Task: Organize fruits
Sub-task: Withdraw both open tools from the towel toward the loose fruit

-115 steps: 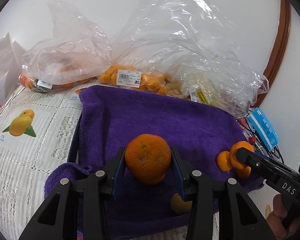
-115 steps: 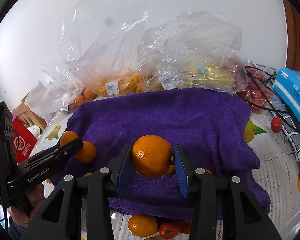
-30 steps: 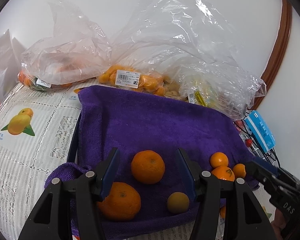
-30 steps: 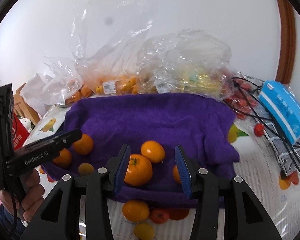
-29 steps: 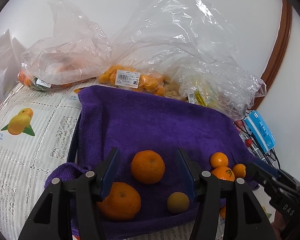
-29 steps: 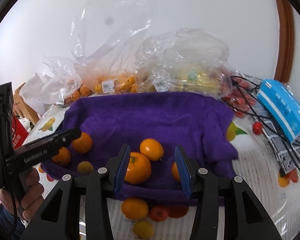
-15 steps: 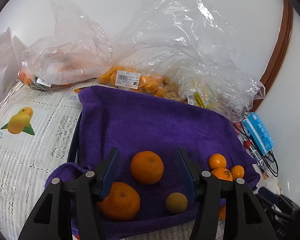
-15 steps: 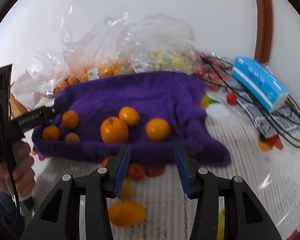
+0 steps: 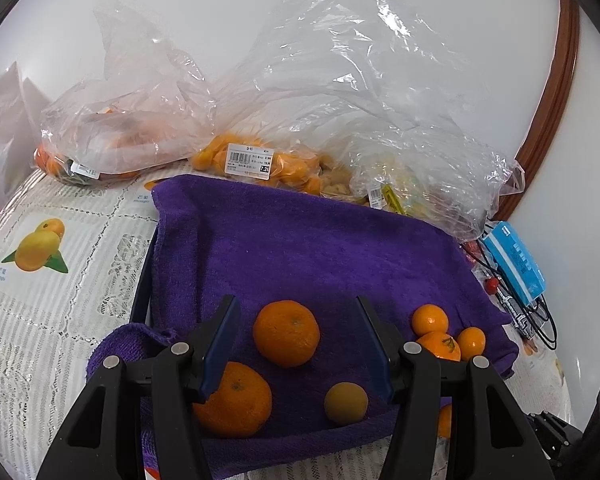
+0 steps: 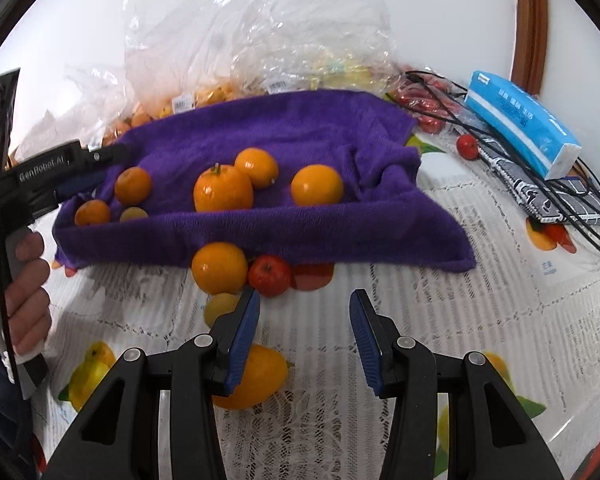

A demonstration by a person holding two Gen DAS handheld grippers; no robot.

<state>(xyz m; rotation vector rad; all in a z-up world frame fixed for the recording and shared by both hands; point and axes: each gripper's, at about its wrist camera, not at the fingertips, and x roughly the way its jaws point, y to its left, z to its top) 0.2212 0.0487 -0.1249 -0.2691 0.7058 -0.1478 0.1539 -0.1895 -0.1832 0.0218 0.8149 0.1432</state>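
Note:
A purple towel lies spread on the table with several oranges on it. My left gripper hovers open just above its near part; a big orange lies on the cloth between the fingers, untouched. Another orange and a small yellowish fruit lie nearer. My right gripper stands open and empty over the tablecloth in front of the towel. Just beyond its left finger lie an orange, a small red fruit and a yellow fruit. A yellow-orange fruit lies under that finger.
Clear plastic bags of fruit crowd the wall behind the towel. A blue tissue pack and black cables lie at the right with small red fruits. A hand holds the left gripper at the towel's left end.
My right gripper has pulled back and down from the towel to the tablecloth in front of it, and has sunk almost out of the left wrist view. The left gripper has stayed put.

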